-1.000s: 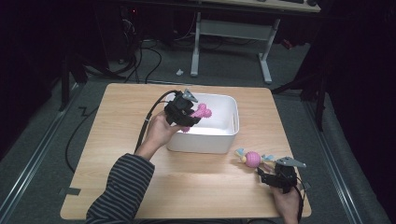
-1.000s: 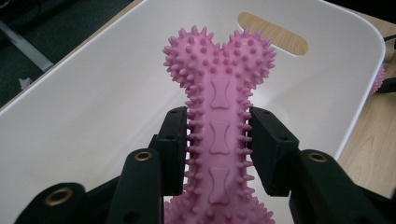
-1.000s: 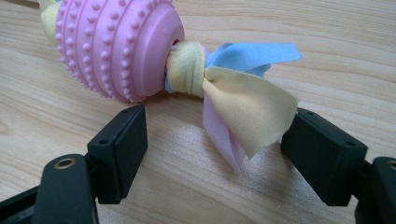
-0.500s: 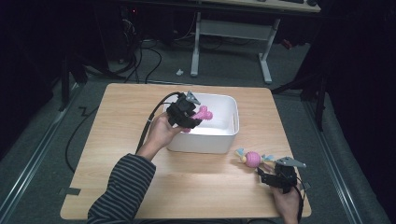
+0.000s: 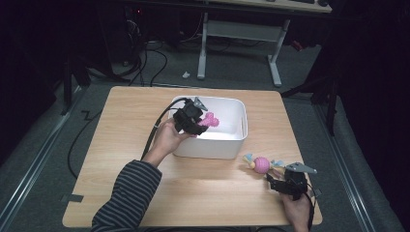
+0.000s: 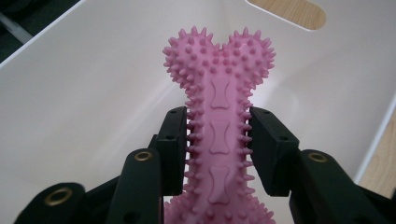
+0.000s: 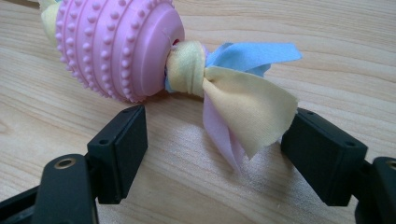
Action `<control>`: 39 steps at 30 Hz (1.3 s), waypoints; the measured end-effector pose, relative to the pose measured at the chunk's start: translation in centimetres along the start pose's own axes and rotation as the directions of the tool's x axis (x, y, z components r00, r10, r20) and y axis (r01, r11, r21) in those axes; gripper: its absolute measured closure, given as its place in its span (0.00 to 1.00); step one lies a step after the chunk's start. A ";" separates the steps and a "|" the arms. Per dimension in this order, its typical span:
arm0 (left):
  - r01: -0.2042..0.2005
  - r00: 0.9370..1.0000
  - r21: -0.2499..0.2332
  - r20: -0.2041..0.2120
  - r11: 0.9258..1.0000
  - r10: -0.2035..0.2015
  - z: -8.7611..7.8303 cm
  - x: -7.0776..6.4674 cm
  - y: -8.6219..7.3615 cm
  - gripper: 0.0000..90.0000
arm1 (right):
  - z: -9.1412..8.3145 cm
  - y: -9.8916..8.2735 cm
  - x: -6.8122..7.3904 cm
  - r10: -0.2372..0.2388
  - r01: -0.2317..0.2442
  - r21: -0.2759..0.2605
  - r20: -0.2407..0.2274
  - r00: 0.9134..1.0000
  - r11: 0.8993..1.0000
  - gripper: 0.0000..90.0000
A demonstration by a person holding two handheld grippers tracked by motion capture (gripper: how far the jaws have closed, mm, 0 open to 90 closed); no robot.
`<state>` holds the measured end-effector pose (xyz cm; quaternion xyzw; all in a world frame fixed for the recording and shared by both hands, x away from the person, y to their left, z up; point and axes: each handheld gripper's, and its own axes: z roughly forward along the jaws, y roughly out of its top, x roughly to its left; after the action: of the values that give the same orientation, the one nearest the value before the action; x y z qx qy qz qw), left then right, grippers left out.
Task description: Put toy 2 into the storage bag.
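My left gripper (image 5: 200,122) is shut on a pink spiky rubber bone (image 5: 211,121), which it holds over the inside of the white bin (image 5: 227,149). In the left gripper view the pads press the bone's shaft (image 6: 218,88) from both sides, and the bin's white walls (image 6: 93,84) lie behind. My right gripper (image 5: 276,176) rests low at the table's front right and is open. Its jaws (image 7: 217,140) stand on either side of the cloth tail (image 7: 243,102) of a pink knobbed ball toy (image 7: 116,46) without touching it. That ball toy (image 5: 261,164) lies on the table just in front of the bin.
The wooden table (image 5: 125,125) ends close to my right hand at its front right corner. A black cable (image 5: 153,133) trails from the left gripper across the table. A desk frame (image 5: 241,34) stands on the dark floor beyond.
The left gripper with the bone has edged slightly lower into the bin. The right gripper and the ball toy have not moved.
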<state>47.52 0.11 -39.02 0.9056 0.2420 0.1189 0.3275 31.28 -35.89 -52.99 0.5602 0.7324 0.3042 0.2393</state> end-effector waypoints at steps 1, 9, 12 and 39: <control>-0.001 1.000 0.004 0.005 1.000 0.001 0.1 0.0 0.0 0.65 | 0.0 0.0 0.0 -0.002 0.002 0.000 0.000 1.000 1.000 0.26; 0.000 1.000 0.017 0.005 1.000 0.000 0.4 -0.1 -0.1 0.65 | 0.0 0.0 0.0 -0.001 0.001 0.000 0.000 1.000 1.000 0.26; -0.002 1.000 0.024 0.006 1.000 0.002 0.5 -0.1 -0.1 0.65 | 0.0 0.0 0.0 -0.002 0.002 0.000 0.000 1.000 1.000 0.26; 0.018 1.000 -0.037 0.003 0.999 -0.018 -1.4 -0.2 -0.5 0.53 | 0.0 0.0 0.0 -0.001 0.001 -0.001 0.000 1.000 1.000 0.26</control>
<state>46.70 1.10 -38.31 0.8973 0.2473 0.1191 0.3456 31.29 -35.91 -52.99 0.5596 0.7327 0.3044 0.2395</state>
